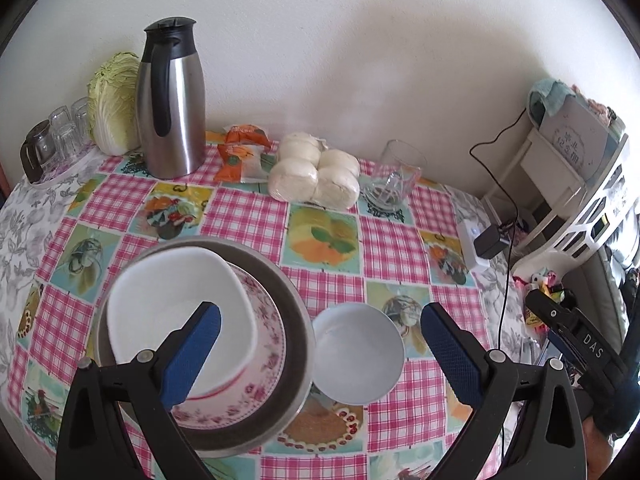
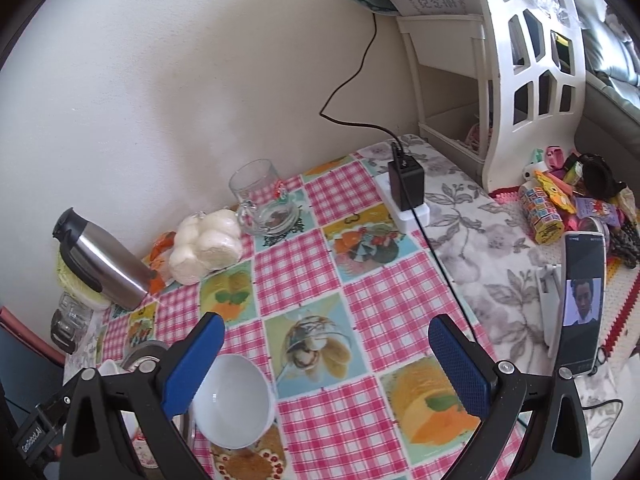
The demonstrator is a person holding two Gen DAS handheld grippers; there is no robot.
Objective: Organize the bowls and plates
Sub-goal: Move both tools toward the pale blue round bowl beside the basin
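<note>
A metal pan [image 1: 288, 312] sits on the checked tablecloth and holds a floral-rimmed plate [image 1: 264, 344] with a white squarish bowl [image 1: 176, 296] on top. Just right of the pan stands a small white round bowl [image 1: 356, 352], also low left in the right wrist view [image 2: 232, 396]. My left gripper [image 1: 320, 344] is open above them, its left finger over the stack and its right finger past the small bowl. My right gripper [image 2: 326, 360] is open with nothing held, the small bowl beside its left finger [image 2: 192, 364].
Along the wall stand a steel thermos jug [image 1: 170, 104], a cabbage [image 1: 114, 104], glasses [image 1: 64, 132], orange packets [image 1: 240, 152], wrapped buns [image 1: 316, 174] and a glass mug [image 1: 394, 178]. A charger on a power strip [image 2: 406, 188], a phone [image 2: 582, 300] and a white shelf [image 2: 492, 60] are right.
</note>
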